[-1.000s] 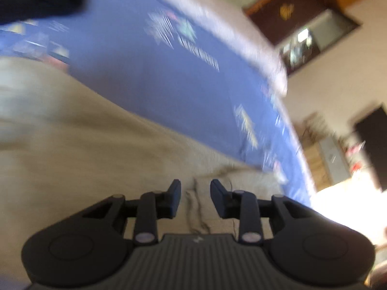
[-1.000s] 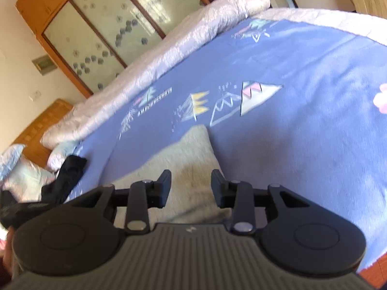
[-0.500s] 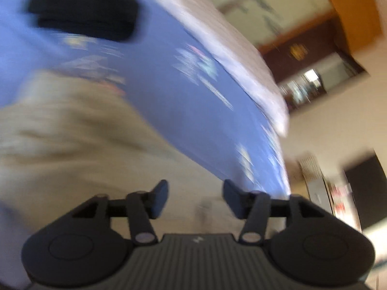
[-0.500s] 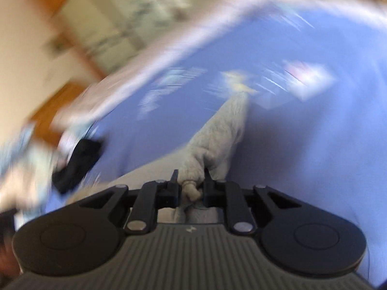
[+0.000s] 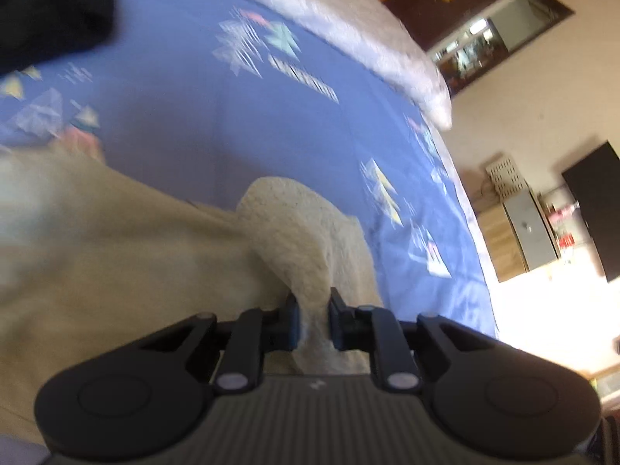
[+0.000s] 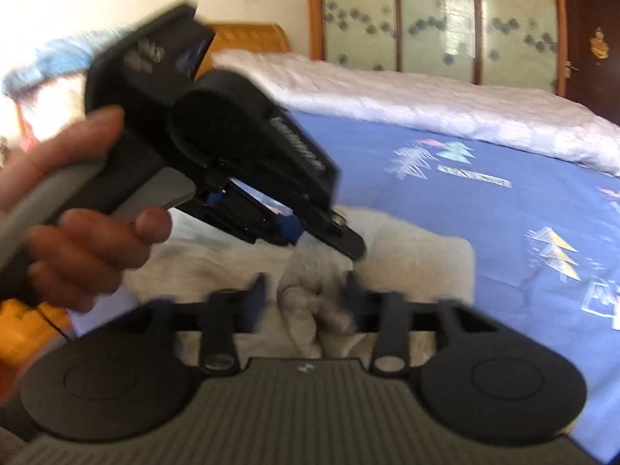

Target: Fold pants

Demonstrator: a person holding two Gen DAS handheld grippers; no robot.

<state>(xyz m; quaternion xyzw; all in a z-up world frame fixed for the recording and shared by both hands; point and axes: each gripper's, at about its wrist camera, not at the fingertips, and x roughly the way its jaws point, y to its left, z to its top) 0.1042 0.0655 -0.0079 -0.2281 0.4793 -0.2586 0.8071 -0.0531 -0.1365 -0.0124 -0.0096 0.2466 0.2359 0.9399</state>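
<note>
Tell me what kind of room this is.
A bedroom, almost certainly. The work surface is a bed with a blue printed sheet and a white quilt rolled along its far edge, a wooden headboard behind it, and a wardrobe with frosted patterned doors by the wall.

My bed (image 5: 240, 124) wears a blue sheet (image 6: 484, 217) printed with small triangle and tree figures. A white quilt (image 6: 407, 97) runs rumpled along its far edge. The beige pants (image 5: 116, 255) lie spread on the sheet near me, one fuzzy part bunched up off it. A black garment (image 5: 50, 15) sits on the sheet well apart from them, toward the far corner.
</note>
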